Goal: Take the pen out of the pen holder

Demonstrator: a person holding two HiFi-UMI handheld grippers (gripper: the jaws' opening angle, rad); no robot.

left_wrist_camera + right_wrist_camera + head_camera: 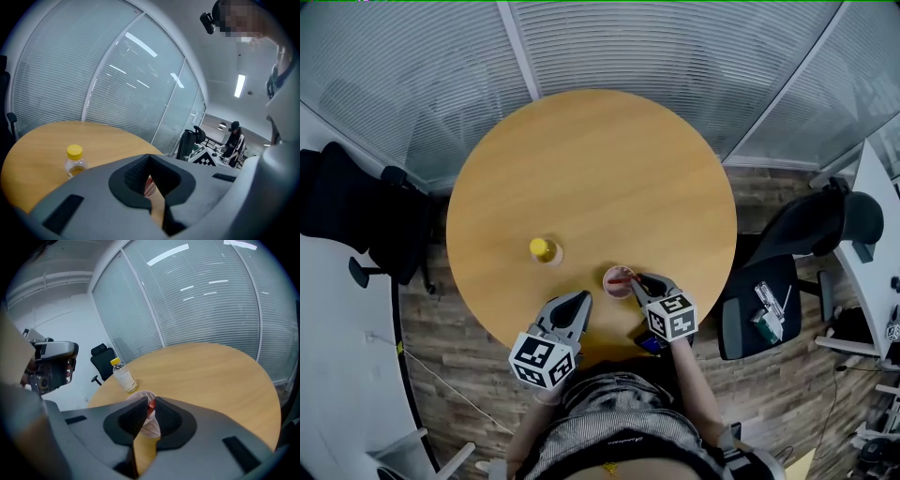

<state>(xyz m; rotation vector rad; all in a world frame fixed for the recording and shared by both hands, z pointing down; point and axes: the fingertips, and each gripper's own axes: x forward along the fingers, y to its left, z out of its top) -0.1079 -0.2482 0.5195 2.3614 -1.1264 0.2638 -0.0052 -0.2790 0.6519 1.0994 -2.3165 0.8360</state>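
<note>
Pen [151, 403] (red) pinched in the right gripper [148, 405].

We find the counter [609, 159] a smooth, warm wood with a soft sheen. The bottle [543, 249] is clear plastic under a glossy yellow cap. The pen holder [617, 284] is a thin translucent plastic cup, and the pen [625, 278] a shiny red plastic. The left gripper [149, 156] and right gripper [151, 399] wear matt grey plastic shells, their jaws lined with black, finely ribbed pads. The floor [450, 356] shows grained wood planks.
</note>
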